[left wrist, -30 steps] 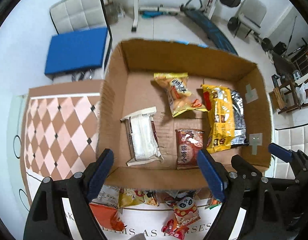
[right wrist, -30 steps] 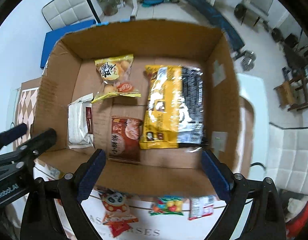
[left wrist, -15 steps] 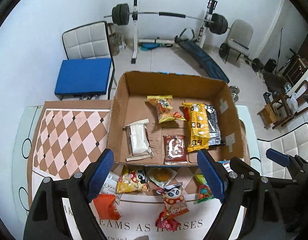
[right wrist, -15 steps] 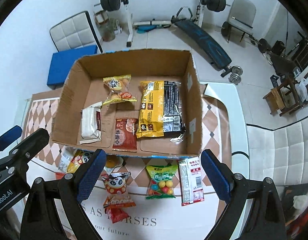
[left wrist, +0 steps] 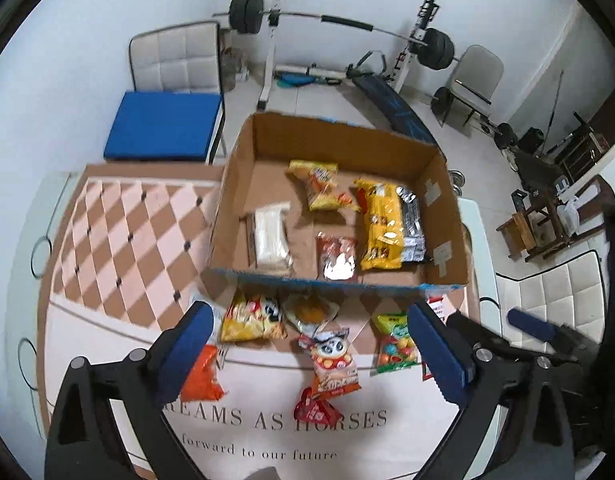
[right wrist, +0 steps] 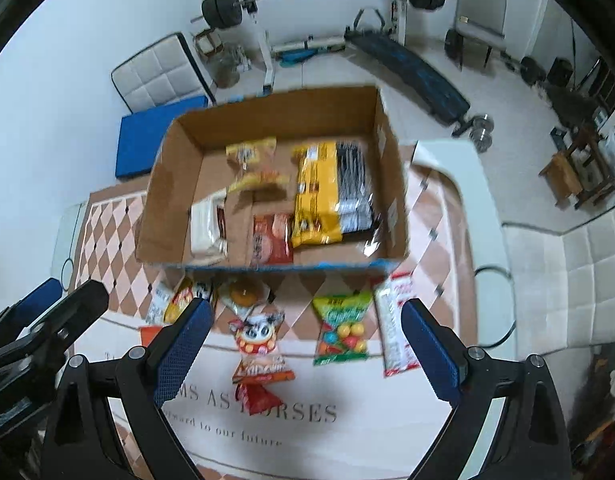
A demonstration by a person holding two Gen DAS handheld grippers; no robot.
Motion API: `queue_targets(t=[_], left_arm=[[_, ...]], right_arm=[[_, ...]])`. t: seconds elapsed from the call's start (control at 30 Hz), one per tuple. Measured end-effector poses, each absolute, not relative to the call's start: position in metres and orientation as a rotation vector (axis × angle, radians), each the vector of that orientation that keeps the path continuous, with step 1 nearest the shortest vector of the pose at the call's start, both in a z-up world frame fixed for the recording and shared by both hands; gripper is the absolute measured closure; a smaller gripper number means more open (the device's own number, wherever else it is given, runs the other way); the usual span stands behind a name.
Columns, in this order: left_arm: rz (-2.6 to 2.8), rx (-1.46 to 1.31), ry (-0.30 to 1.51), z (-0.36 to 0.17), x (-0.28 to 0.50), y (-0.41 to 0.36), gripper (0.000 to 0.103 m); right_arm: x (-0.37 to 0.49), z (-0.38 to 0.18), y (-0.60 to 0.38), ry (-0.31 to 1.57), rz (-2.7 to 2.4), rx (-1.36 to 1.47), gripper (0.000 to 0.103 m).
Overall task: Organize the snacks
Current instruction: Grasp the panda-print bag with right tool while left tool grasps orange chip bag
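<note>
An open cardboard box on the table holds a white pack, a small yellow bag, a red pack and a large yellow-and-black bag. Several loose snacks lie in front of it: a panda bag, a green candy bag, an orange pack and a white-red pack. My left gripper hangs above these snacks, its jaws opening with nothing between them. My right gripper is open and holds nothing.
A checkered mat and a printed white cloth cover the table. Beyond it stand a blue-cushioned chair, a barbell rack and a weight bench. A white padded seat is at the right.
Both grippers have pulled back and up from over the box, so the loose snacks in front of it now show. The left gripper's jaws stand a little wider.
</note>
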State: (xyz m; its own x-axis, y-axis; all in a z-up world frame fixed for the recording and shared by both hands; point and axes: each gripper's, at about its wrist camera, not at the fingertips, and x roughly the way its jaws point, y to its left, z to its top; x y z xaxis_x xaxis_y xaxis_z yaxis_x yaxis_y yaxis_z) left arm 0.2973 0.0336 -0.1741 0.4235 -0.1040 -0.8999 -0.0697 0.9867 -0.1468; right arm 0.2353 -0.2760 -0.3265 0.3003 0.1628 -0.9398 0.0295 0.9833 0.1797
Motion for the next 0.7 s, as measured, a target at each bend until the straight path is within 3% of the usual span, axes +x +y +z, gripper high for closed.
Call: queue_targets(t=[0.4, 0.7], left_arm=[[0.245, -0.298, 1.388, -0.294, 0.254, 0.136, 0.003], [0.261, -0.412, 1.559, -0.370, 0.254, 0.166, 0.003]], right_arm=[[0.226, -0.466, -0.217, 1.562, 0.184, 0.157, 0.005], [0.231, -0.518, -0.180, 1.641, 0.186, 0.093, 0.005]])
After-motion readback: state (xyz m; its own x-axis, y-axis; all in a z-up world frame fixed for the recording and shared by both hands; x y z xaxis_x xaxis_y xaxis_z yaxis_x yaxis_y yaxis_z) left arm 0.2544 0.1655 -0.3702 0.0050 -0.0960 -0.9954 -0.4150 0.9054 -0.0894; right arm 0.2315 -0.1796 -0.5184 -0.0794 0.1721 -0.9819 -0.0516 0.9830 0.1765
